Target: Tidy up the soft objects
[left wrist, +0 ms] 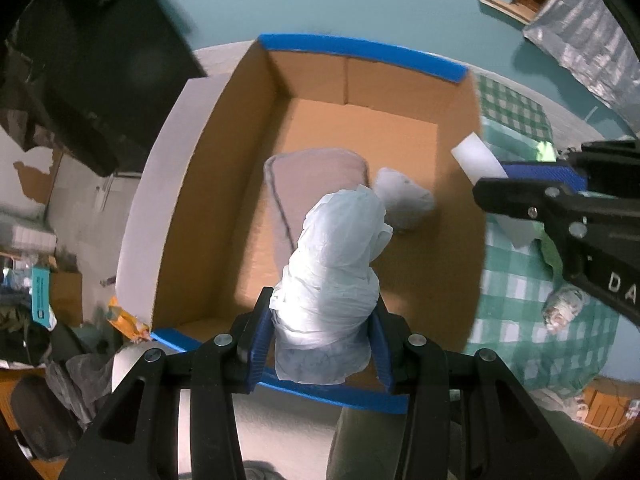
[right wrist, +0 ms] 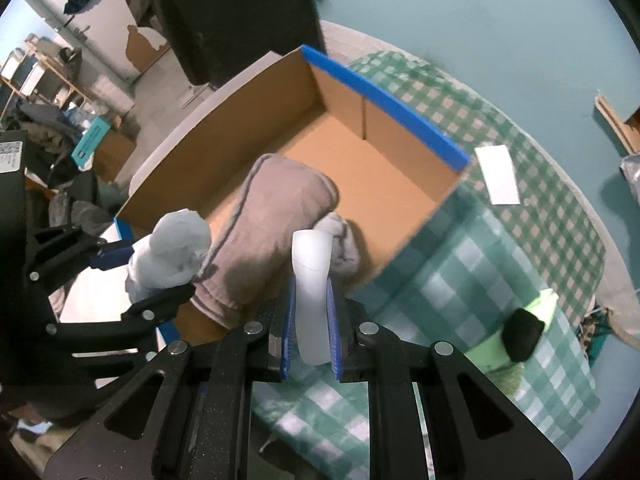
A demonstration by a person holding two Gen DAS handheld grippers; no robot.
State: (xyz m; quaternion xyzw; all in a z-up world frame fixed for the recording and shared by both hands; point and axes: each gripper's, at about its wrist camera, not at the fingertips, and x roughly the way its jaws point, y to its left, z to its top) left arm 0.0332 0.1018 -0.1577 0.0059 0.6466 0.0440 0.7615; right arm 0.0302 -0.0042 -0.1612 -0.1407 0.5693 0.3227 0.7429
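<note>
The left tongs [left wrist: 320, 344] were pinching a crumpled white plastic bundle [left wrist: 336, 256] between their blue pads, holding it over the near end of the open cardboard box [left wrist: 192, 216]. The bundle stuck out well past the tips and hung above a folded greyish-pink cloth [right wrist: 276, 216] that lay on the box floor. Just beside that cloth, also inside the box, sat a small grey wad [right wrist: 344, 244].

The right tongs [right wrist: 312, 320] were pressed nearly together on a flat white strip [right wrist: 311, 272], which curved up from between the pads, at the box's right side, above its wall and the checked green cloth [right wrist: 460, 264] covering the surface.

The lower end of the white bundle was blurred where it sat between the pads, and what it was made of was hard to tell. The box's near wall was partly hidden behind the left tongs. On the checked cloth a black lump resting on something bright green [right wrist: 524, 336] was too soft-edged to name, and a small mottled wad [left wrist: 564, 308] there was partly covered by the right tongs' arm.

I counted one box, two things inside it, one bundle and one strip in the tongs, and one white slip of paper [right wrist: 498, 174] lying flat on the cloth beyond the box.
</note>
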